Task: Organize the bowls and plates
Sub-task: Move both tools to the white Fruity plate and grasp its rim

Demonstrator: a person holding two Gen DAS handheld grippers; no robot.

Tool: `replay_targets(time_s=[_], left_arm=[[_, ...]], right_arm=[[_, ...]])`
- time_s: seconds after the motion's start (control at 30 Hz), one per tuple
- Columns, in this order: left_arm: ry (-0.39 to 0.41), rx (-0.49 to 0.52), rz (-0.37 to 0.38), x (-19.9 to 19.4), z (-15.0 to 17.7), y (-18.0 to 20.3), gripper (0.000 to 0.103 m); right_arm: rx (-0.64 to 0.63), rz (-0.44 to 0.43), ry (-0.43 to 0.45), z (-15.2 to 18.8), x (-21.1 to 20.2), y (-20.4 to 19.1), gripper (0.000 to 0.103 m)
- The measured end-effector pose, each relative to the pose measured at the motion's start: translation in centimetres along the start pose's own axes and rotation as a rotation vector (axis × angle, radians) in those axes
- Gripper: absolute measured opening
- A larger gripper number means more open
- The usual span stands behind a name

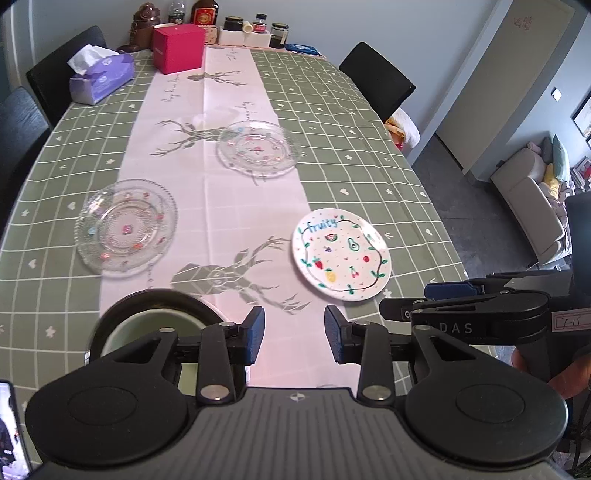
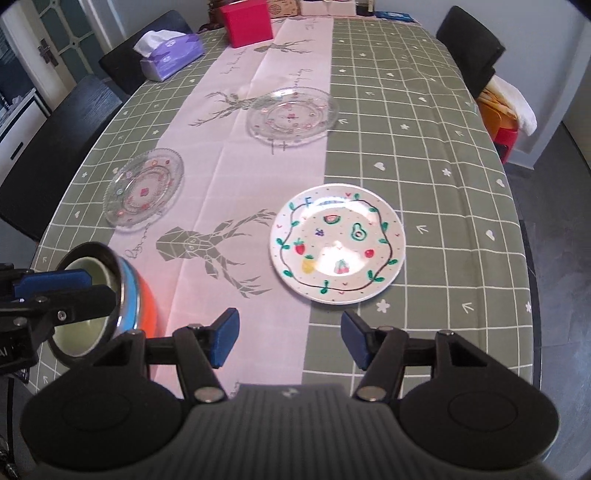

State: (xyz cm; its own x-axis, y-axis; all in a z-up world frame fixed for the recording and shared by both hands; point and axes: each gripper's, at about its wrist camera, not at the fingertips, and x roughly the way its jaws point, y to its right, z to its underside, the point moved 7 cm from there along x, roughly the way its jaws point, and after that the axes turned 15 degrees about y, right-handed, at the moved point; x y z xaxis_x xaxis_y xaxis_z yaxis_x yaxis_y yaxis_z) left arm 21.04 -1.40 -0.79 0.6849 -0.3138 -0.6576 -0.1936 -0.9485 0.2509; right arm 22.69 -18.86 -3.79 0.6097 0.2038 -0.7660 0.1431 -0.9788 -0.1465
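Note:
A white plate with painted fruit (image 1: 341, 254) (image 2: 337, 249) lies on the table at the near right. Two clear glass plates lie further off: one at the left (image 1: 125, 227) (image 2: 144, 186), one in the middle (image 1: 258, 147) (image 2: 292, 116). A bowl with a pale green inside and an orange and blue outside (image 1: 155, 325) (image 2: 99, 295) sits at the near left, partly hidden by my left gripper. My left gripper (image 1: 294, 334) is open and empty above the runner, just right of the bowl. My right gripper (image 2: 288, 334) is open and empty, short of the white plate.
A purple tissue box (image 1: 101, 75) (image 2: 171, 53) and a red box (image 1: 179, 48) (image 2: 247, 20) stand at the far end with jars and bottles (image 1: 255, 26). Black chairs (image 1: 376, 79) (image 2: 471, 48) flank the table. A phone (image 1: 11, 428) lies at the near left edge.

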Motion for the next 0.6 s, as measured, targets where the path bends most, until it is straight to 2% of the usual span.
replay_targets(time_s=[0.43, 0.5, 0.6], left_arm=[[-0.028, -0.019, -0.013, 7.8, -1.3, 3.2, 0.051], [-0.034, -0.012, -0.031, 9.2, -1.3, 3.3, 0.051], [-0.047, -0.008, -0.059, 11.2, -1.2, 3.1, 0.051]], right_arm=[[0.22, 0.037, 0.013, -0.6, 3.5, 9.6, 0.059], [0.25, 0.032, 0.009, -0.9, 4.3, 10.4, 0.053], [0.283, 0.018, -0.001, -1.1, 5.6, 11.1, 0.052]])
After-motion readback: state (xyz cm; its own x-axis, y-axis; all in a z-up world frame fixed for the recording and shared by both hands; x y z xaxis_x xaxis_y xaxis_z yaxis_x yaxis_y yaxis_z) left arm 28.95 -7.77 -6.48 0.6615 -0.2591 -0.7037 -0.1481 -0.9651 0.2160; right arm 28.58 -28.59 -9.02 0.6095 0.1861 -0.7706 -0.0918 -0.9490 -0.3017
